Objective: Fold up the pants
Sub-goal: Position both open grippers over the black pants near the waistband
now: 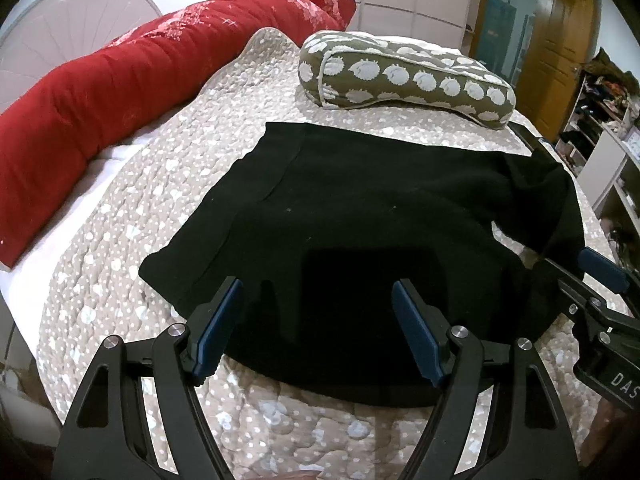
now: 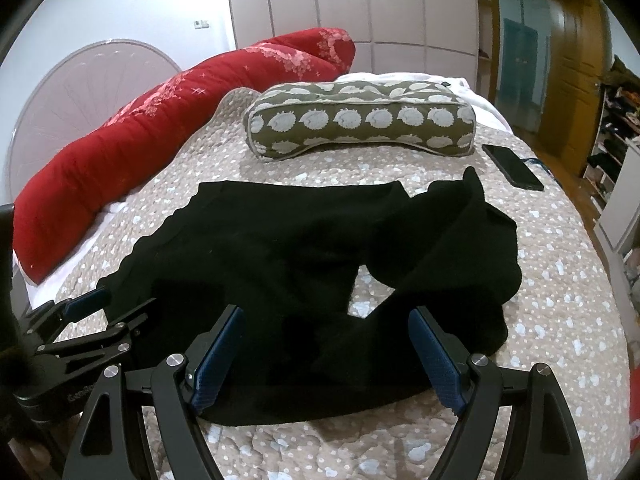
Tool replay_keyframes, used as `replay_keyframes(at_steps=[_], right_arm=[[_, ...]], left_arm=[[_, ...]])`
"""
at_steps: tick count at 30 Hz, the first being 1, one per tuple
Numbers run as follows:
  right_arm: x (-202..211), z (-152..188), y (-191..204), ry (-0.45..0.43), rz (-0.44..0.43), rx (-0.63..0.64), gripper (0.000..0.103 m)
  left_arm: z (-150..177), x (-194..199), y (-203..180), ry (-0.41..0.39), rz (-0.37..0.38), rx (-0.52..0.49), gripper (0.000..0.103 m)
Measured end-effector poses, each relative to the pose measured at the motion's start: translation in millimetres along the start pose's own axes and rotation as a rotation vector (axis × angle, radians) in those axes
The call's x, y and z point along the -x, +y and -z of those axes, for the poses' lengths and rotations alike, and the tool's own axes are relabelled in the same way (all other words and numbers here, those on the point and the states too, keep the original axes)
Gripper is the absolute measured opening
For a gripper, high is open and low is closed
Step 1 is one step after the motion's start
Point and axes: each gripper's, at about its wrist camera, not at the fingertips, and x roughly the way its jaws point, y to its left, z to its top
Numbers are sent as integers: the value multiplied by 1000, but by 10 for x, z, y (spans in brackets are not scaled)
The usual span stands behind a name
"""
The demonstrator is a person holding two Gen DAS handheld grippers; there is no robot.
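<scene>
Black pants [image 1: 360, 216] lie across the spotted quilt, flat on the left and rumpled on the right. In the right wrist view the pants [image 2: 280, 248] show a bunched fold at the right, with a small patch of quilt visible through a gap. My left gripper [image 1: 318, 282] hovers open over the near edge of the cloth, nothing between its blue pads. My right gripper [image 2: 327, 310] is also open above the near edge, further right. One of its fingers [image 1: 600, 268] shows at the right of the left wrist view.
A brown pillow [image 2: 360, 120] with white hedgehog shapes lies beyond the pants. A long red bolster [image 1: 120, 76] runs along the left by the round headboard. A dark phone [image 2: 512, 166] rests near the bed's right edge. Shelves [image 1: 600, 120] and a wooden door stand at the right.
</scene>
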Motion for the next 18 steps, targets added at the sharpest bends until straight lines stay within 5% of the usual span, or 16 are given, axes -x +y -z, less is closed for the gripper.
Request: replay_keyframes(at_steps=[18], right_arm=[[-81, 6, -40, -18, 18, 1, 83]], left_arm=[[10, -65, 38, 15, 1, 19, 77]])
